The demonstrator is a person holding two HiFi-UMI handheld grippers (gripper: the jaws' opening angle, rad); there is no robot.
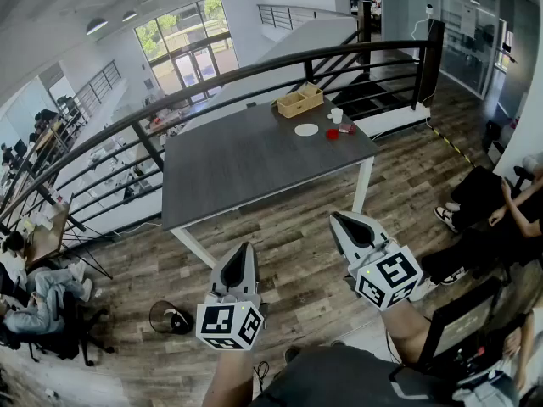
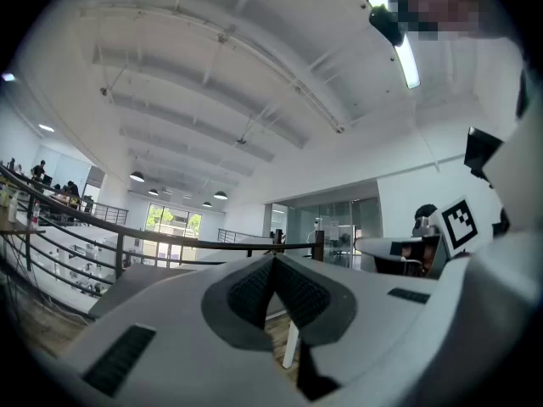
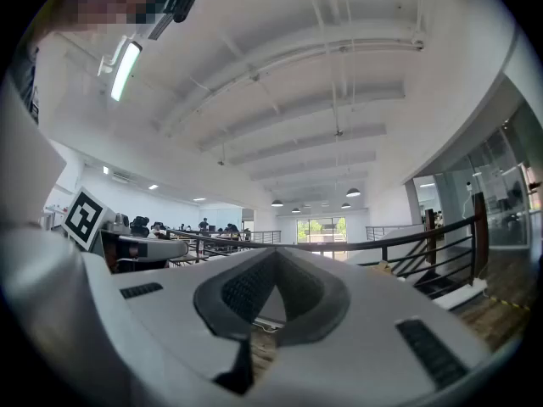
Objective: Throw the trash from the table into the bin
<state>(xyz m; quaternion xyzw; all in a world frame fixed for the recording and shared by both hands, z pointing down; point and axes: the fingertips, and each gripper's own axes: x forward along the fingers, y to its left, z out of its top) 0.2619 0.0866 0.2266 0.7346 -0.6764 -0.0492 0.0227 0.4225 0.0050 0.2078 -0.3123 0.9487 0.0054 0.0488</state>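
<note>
- Seemingly not begun: trash (image 1: 333, 134) sits at the counter's (image 1: 246, 159) far right corner.
- Left tongs (image 1: 243, 248) and right tongs (image 1: 341, 220) are closed, empty.
- Bin (image 1: 170, 318) stands on floor.

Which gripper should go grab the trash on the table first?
Probably the right gripper: the white cup and red scraps sit at the far right end of the table, nearer it. Both grippers are shut and empty; the left gripper is nearer the bin.

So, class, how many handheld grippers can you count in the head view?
2. The left gripper is low, left of centre; the right gripper is to its right. None seems hidden.
</note>
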